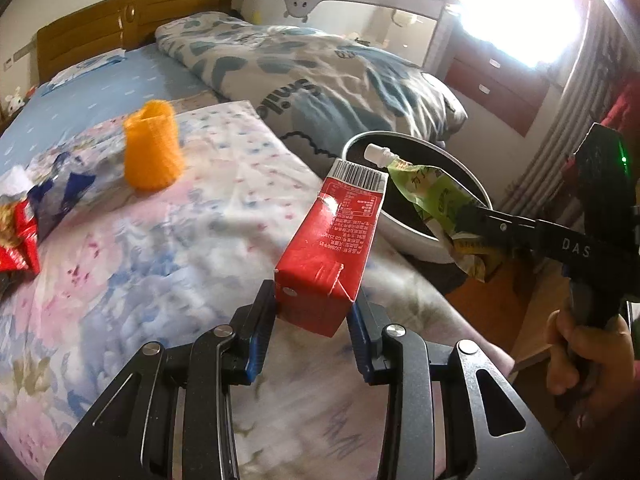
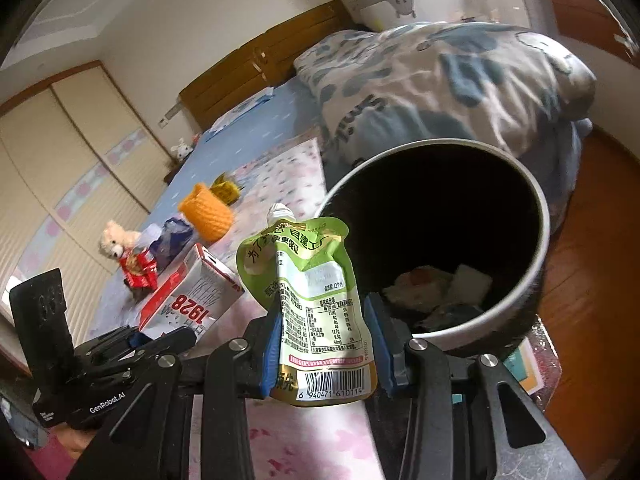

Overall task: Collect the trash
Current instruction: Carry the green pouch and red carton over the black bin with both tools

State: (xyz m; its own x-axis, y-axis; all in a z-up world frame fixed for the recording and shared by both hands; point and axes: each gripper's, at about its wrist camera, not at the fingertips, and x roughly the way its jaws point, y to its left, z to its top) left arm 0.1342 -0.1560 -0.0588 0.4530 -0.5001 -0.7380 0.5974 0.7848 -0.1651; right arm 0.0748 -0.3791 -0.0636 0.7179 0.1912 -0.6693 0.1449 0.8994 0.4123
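Note:
My left gripper (image 1: pixel 314 312) is shut on a red milk carton (image 1: pixel 328 256) and holds it above the bed, pointing at the bin. The carton also shows in the right wrist view (image 2: pixel 192 300). My right gripper (image 2: pixel 324 344) is shut on a green spouted drink pouch (image 2: pixel 316 300), held at the near rim of the round dark trash bin (image 2: pixel 536 264). In the left wrist view the pouch (image 1: pixel 436 196) hangs over the bin (image 1: pixel 404 232), gripped by the right gripper (image 1: pixel 464 220). Crumpled paper lies inside the bin.
An orange knitted cup (image 1: pixel 152 148) stands on the floral bedspread (image 1: pixel 160 260). Red and blue snack wrappers (image 1: pixel 24 216) lie at the left. A small teddy bear (image 2: pixel 116 240) sits nearby. A folded patterned duvet (image 1: pixel 320 76) lies behind the bin. Wooden floor (image 2: pixel 592 240) is right.

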